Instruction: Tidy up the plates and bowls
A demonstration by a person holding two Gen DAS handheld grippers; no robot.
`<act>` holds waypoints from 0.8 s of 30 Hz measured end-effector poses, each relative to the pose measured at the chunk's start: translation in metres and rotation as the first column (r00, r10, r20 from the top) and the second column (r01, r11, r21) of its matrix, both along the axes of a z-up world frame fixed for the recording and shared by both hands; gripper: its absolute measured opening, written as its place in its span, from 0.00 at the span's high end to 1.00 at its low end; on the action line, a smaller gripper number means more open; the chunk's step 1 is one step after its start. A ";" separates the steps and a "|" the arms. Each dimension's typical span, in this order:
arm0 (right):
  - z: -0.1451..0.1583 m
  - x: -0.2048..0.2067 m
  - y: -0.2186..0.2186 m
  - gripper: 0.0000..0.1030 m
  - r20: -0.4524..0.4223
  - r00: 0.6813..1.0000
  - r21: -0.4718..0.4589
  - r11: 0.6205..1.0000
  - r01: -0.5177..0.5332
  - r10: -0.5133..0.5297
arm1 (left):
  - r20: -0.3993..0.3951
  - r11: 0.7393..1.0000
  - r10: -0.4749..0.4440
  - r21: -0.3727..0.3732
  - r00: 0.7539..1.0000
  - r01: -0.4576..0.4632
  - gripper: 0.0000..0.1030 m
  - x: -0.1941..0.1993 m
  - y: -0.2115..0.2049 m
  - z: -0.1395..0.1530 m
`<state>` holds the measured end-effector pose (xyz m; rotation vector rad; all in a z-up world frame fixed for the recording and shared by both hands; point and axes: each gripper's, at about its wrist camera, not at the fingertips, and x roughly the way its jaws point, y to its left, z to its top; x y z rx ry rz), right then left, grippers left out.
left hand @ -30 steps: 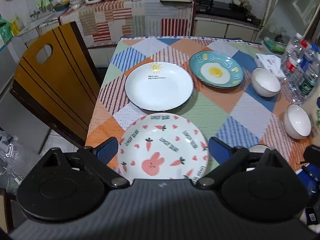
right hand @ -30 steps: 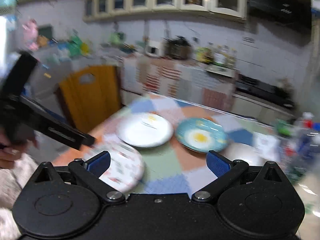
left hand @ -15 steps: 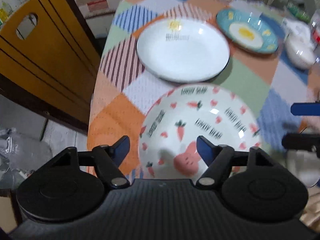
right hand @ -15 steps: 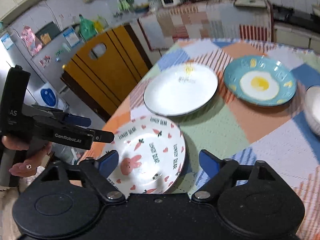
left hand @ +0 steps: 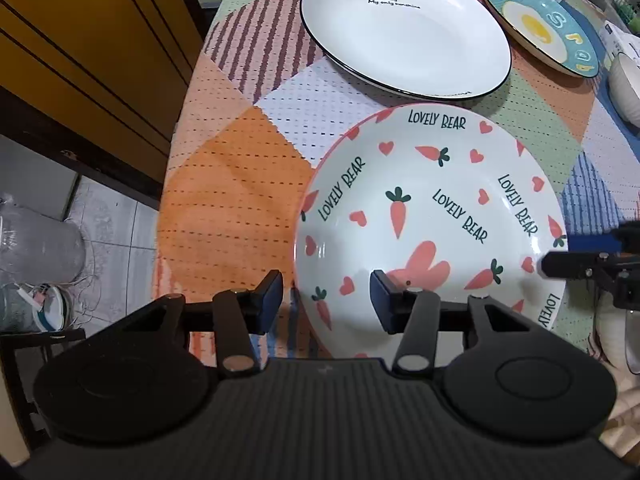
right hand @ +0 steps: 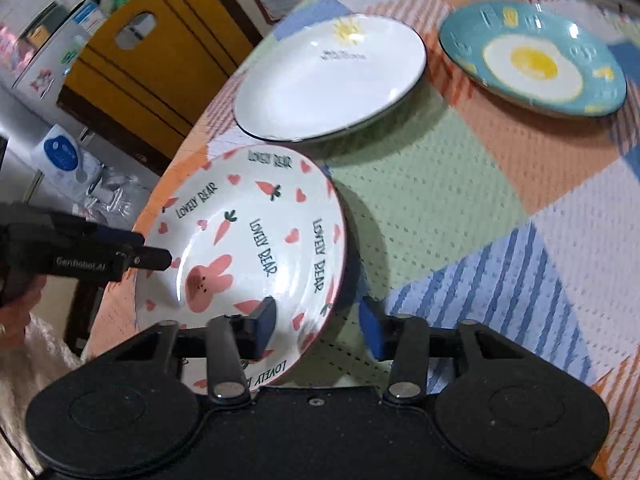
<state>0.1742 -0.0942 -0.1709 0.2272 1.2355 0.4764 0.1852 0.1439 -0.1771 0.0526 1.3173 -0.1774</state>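
Plates on patchwork tablecloth, wooden chair, tiled floor

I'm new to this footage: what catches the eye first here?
The rabbit plate at the table's near edge, with the left gripper and right gripper straddling opposite rims, jaws just closing. Behind it lie the sun plate and the egg plate.

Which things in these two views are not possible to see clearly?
- Left wrist view: the near rim of the rabbit plate is hidden behind the left gripper.
- Left wrist view: the white bowl is cut off by the right edge.
- Right wrist view: the text on the sun plate is blurred.
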 end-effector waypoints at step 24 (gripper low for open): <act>-0.006 0.002 -0.012 0.85 0.012 1.000 0.099 0.995 0.026 -0.027 | -0.063 0.990 0.048 -0.132 0.997 -0.056 0.68 0.001 0.016 0.006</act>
